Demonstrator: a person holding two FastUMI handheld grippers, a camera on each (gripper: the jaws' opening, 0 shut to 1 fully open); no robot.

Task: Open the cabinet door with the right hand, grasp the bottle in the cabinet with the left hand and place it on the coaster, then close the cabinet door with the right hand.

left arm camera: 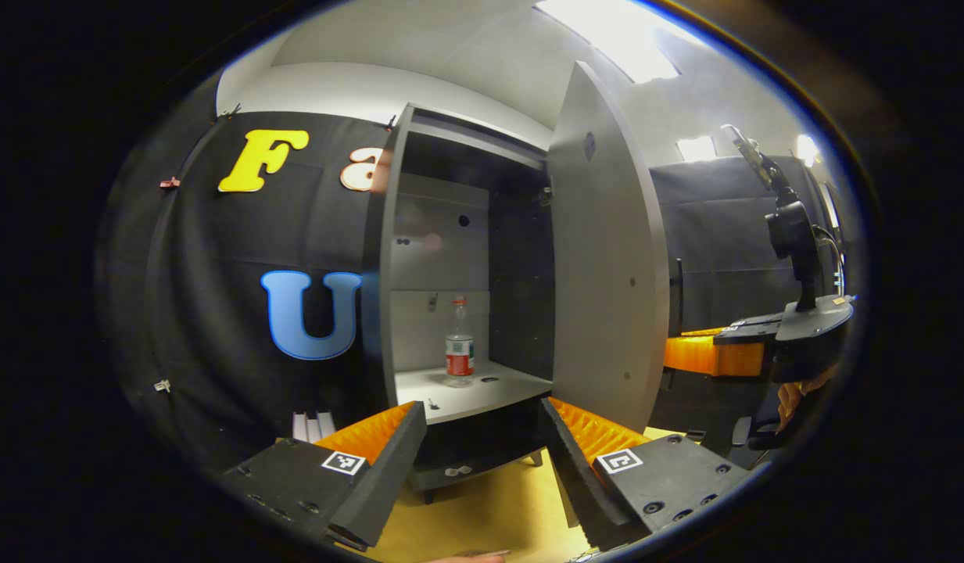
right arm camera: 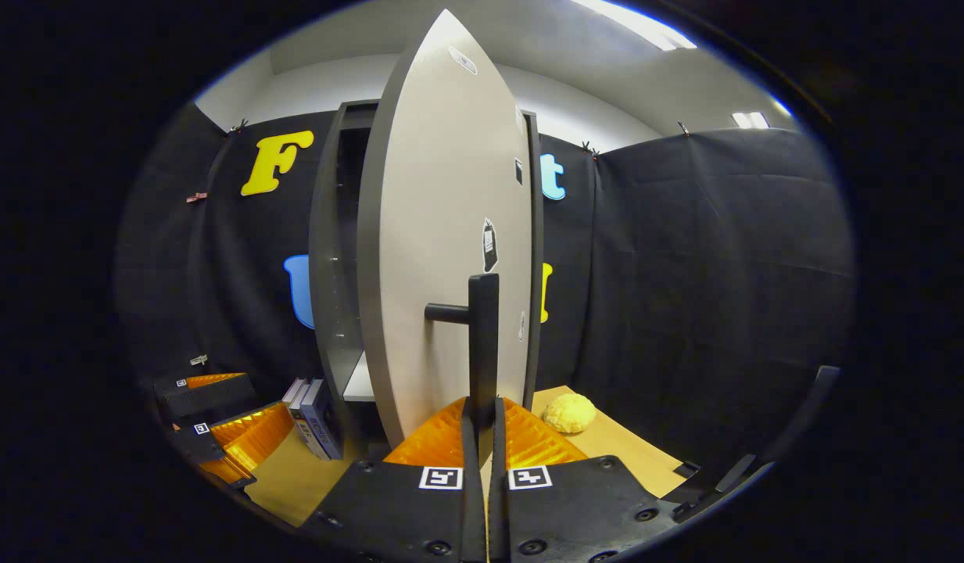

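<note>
Behind the open cabinet door (left arm camera: 603, 258), most of my right claw (right arm camera: 482, 418) is hidden in the left gripper view; there I see just its orange finger and black body at the right edge, with a bit of the hand holding it. In the right gripper view that claw is clamped on the door's dark vertical handle (right arm camera: 483, 344), both fingers pressed to the bar's lower end; whether the bar runs on below my fingers I cannot tell.

My left claw (left arm camera: 482, 438) hangs open in front of the cabinet (left arm camera: 466, 258), fingers wide apart and holding nothing. Between them, farther back, stands the bottle (left arm camera: 459, 344): clear plastic, upright, a red label round its lower half, pale cap. It sits on the pale shelf (left arm camera: 482, 391), near the middle and set back from the front edge, with bare shelf on both sides. Small dark marks on the shelf are too small to make out.

On the wooden desk (right arm camera: 607, 438), a yellow puffy object (right arm camera: 569, 412) lies right of the door, and some books (right arm camera: 313, 418) lean at the cabinet's left.
</note>
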